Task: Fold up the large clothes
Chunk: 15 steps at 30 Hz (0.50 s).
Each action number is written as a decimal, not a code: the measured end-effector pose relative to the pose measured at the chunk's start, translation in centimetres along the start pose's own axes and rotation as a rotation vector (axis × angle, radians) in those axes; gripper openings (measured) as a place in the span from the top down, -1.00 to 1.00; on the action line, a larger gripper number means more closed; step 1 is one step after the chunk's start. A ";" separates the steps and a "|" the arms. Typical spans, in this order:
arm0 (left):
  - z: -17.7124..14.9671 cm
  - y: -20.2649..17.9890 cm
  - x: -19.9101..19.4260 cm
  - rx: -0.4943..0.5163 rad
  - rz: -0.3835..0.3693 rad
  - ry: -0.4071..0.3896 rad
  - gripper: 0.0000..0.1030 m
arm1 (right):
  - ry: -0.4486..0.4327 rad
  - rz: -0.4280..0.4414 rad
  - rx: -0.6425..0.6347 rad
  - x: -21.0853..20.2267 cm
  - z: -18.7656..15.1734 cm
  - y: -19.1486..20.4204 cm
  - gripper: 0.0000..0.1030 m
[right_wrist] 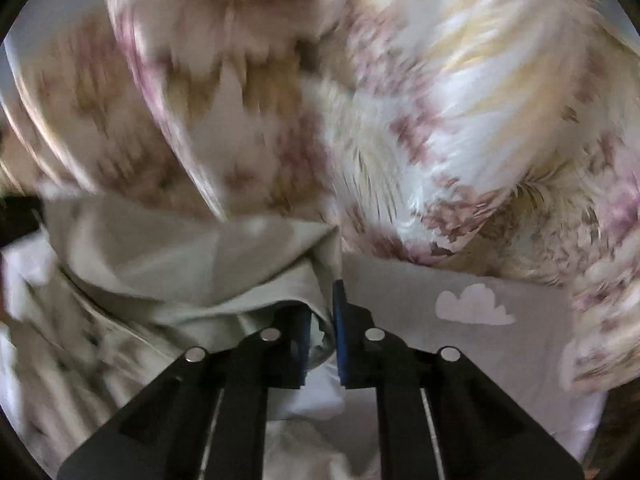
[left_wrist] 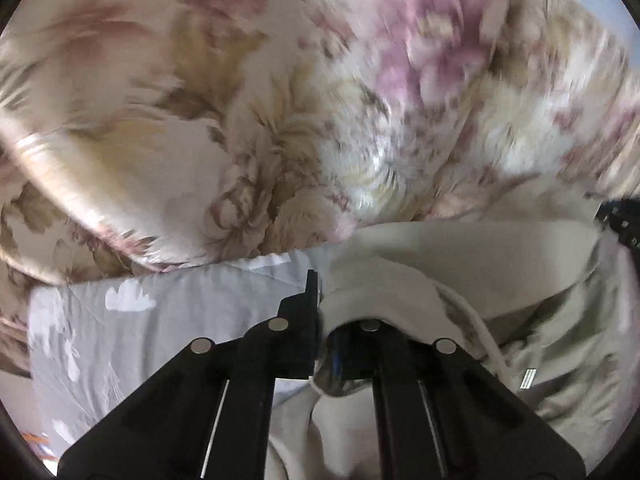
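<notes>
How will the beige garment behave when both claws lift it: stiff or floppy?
Probably floppy: the beige garment lies in soft folds and bunches at the left claw. It will likely sag between that and the right claw. It seems light, thin cloth that may slide on the grey sheet.

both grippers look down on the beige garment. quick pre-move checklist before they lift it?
1. Left gripper closed on the beige garment: ok, fabric is bunched between its fingers.
2. Right gripper closed on the same garment: ok, a fold sits pinched between the blue pads.
3. Only one layer caught in each grip: cannot tell, folds hide it.
4. Grey cloud-print sheet not caught in either grip: cannot tell, it lies right beside both.
5. Floral quilt off the garment: cannot tell; it is bunched right behind, and the boundary is blurred.
6. White cord free of the fingers: ok in the left wrist view.
</notes>
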<state>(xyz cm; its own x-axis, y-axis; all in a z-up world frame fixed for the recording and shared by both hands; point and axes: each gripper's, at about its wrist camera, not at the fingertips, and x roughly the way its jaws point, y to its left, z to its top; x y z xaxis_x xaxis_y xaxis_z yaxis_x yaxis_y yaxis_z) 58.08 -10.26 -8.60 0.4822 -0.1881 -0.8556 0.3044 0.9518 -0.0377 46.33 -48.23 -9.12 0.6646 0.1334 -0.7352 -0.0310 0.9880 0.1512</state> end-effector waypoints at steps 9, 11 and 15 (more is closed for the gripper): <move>-6.2 1.9 -14.4 -0.079 -0.262 -0.212 0.91 | -0.295 0.201 -0.019 -16.1 -5.0 3.9 0.85; -9.2 2.0 -16.6 -0.072 -0.306 -0.225 0.89 | -0.335 0.204 -0.072 -19.6 -8.0 5.8 0.85; -16.6 2.1 -19.0 -0.054 -0.372 -0.212 0.82 | -0.334 0.206 -0.138 -23.7 -14.8 8.4 0.84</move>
<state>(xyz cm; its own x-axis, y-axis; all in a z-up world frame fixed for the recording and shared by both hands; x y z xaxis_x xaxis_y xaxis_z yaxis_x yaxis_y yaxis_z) 35.90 -0.65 -1.04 0.5074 -0.5611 -0.6540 0.4485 0.8200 -0.3556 19.28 -41.96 -0.16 0.8390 0.3194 -0.4406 -0.2735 0.9474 0.1660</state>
